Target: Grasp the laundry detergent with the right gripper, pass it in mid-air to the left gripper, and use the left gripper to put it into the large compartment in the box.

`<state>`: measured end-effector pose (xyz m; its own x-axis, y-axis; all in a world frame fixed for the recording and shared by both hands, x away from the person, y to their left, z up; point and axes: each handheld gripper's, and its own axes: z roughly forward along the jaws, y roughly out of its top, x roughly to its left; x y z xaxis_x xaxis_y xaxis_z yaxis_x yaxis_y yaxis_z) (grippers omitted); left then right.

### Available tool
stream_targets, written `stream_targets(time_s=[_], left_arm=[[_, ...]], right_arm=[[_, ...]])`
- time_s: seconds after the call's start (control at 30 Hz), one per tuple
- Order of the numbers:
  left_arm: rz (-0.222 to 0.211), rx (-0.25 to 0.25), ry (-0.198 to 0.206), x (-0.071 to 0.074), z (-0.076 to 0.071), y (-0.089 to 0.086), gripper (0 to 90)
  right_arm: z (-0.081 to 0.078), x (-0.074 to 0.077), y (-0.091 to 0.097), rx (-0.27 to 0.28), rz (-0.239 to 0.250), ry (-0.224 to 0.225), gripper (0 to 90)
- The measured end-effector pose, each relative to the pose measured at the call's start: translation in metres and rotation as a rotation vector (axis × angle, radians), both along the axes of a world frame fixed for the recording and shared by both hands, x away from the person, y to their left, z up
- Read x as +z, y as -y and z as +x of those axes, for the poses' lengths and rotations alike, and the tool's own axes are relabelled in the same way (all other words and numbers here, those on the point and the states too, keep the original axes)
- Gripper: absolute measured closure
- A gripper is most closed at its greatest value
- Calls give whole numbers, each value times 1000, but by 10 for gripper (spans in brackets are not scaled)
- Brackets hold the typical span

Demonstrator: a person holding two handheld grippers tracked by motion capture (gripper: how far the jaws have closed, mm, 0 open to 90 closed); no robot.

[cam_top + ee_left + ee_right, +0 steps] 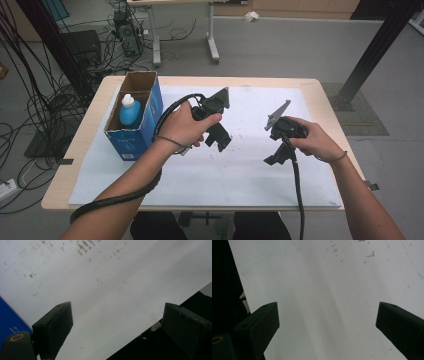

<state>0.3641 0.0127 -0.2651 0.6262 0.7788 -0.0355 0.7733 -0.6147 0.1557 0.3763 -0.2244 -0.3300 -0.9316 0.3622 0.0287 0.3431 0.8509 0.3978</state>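
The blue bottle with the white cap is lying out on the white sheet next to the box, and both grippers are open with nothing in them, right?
Not quite. The high view shows the blue bottle standing inside the box, not lying on the white sheet. The rest holds: the left gripper and the right gripper are open and empty.

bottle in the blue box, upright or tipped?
Upright: the bottle stands inside the open-topped box, white cap up, blue body below.

A light wooden table (320, 87) is covered almost wholly by a white sheet (240, 170) (marked with small brown specks). An open blue cardboard box (134, 135) is stood on the sheet near its left edge, with a blue bottle (130, 111) kept upright inside.
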Motion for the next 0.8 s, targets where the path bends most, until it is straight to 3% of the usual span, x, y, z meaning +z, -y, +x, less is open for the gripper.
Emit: stream_targets(time_s=[0.3,0.8], left_arm=[[22,-17,1,-19,-3,5,110],[24,-27,3,-26,-7,6,112]], right_arm=[[-2,2,3,-4,-2,6,50],[-2,3,1,0,-4,10,50]])
